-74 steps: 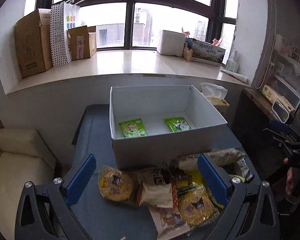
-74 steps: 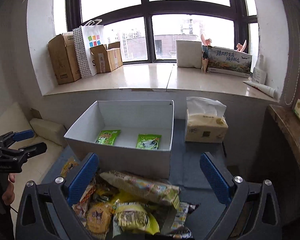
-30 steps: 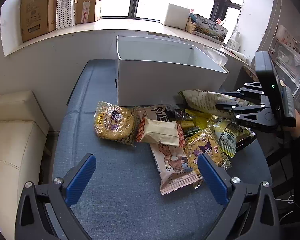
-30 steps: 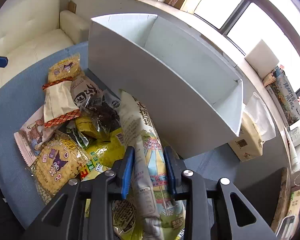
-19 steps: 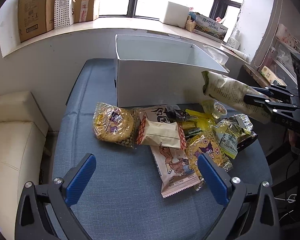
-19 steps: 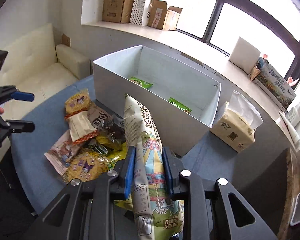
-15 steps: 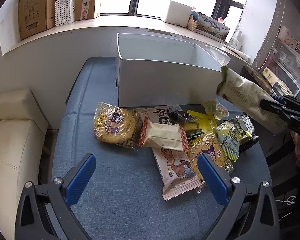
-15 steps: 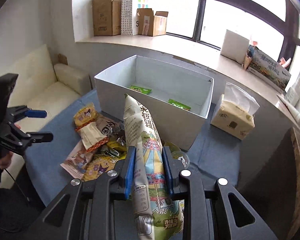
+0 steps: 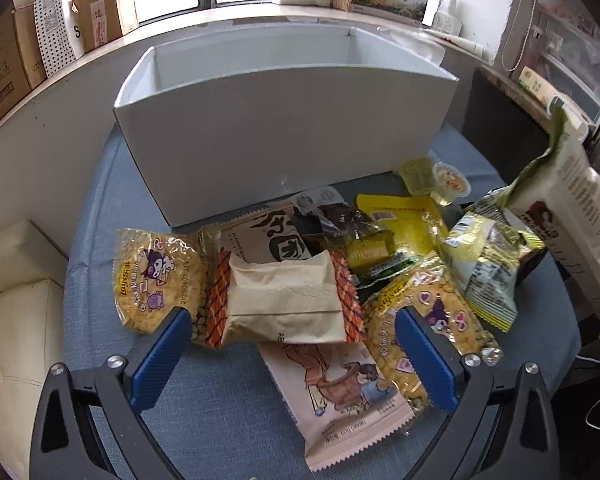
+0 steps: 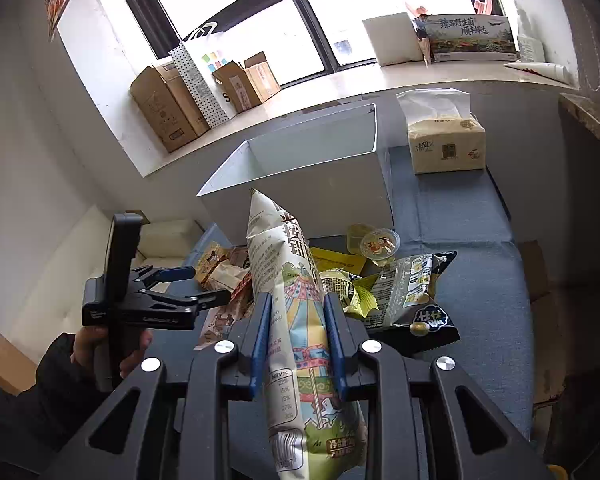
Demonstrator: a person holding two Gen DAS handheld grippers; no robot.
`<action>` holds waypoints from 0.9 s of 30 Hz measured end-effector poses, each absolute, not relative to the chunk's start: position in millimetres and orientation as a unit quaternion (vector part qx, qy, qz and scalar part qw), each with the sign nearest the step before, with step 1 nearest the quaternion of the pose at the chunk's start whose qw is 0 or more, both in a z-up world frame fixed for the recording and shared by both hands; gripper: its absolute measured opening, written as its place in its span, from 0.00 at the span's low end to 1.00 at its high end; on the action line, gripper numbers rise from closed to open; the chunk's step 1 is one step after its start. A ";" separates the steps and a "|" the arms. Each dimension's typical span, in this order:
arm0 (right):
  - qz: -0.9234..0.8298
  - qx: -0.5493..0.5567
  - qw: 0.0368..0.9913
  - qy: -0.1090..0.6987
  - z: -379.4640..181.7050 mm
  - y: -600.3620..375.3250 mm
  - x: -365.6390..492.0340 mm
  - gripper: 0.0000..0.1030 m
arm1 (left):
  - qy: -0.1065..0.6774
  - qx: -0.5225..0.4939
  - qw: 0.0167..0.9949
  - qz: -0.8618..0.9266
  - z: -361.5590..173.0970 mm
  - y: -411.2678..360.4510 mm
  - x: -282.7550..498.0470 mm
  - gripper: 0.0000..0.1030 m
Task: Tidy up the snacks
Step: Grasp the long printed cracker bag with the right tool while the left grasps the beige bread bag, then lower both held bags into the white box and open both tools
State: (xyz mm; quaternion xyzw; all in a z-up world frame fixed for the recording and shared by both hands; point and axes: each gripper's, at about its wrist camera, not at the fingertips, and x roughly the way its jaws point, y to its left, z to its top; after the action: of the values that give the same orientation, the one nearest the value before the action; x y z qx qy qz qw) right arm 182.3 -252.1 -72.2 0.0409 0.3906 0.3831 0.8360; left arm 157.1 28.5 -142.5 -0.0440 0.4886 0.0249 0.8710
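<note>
My right gripper [image 10: 296, 300] is shut on a long white-and-green snack bag [image 10: 288, 280], held upright off the table in front of the white box [image 10: 320, 188]. That bag [image 9: 572, 208] shows at the right edge of the left wrist view. My left gripper [image 9: 290, 320] is open, low over the snack pile, with a beige packet with orange ends [image 9: 284, 300] between its blue fingers. A yellow cartoon packet [image 9: 156, 280], a pink packet [image 9: 336, 392] and a jelly cup [image 9: 450, 184] lie on the blue table [image 9: 204, 420]. From here the white box's [image 9: 284, 128] floor is hidden.
A tissue pack [image 10: 444, 140] stands right of the box. Cardboard boxes [image 10: 168, 108] and a dotted paper bag [image 10: 198, 80] sit on the window sill. A cream sofa [image 9: 12, 320] is left of the table. A hand [image 10: 100, 344] in a dark sleeve holds the left gripper [image 10: 200, 284].
The right gripper has lifted the long bag off the pile and rolled it upright. The left gripper has dropped closer to the snacks, which now fill its view.
</note>
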 end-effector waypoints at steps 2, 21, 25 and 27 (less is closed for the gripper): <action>0.386 0.038 0.831 0.398 -77.9 -248.9 184.7 0.27 | 0.502 -0.034 0.864 0.034 -153.9 26.0 165.3 0.82; 0.410 0.065 0.828 0.376 -54.9 -233.0 202.1 0.27 | 0.397 -0.065 0.915 0.030 -53.2 48.5 120.7 0.63; 0.410 0.081 0.841 0.345 -16.6 -215.2 236.9 0.27 | 0.369 -0.068 0.926 0.043 -18.1 62.6 148.5 0.63; 0.405 0.090 0.848 0.331 1.4 -204.6 259.5 0.27 | 0.364 -0.070 0.927 0.055 -3.8 74.8 171.0 0.63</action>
State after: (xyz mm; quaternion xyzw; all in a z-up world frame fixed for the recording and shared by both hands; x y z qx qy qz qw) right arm 259.5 -204.6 1.4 0.0900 0.3309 0.4051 0.8475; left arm 171.0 74.8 -3.8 -0.0702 0.3640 0.0550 0.9271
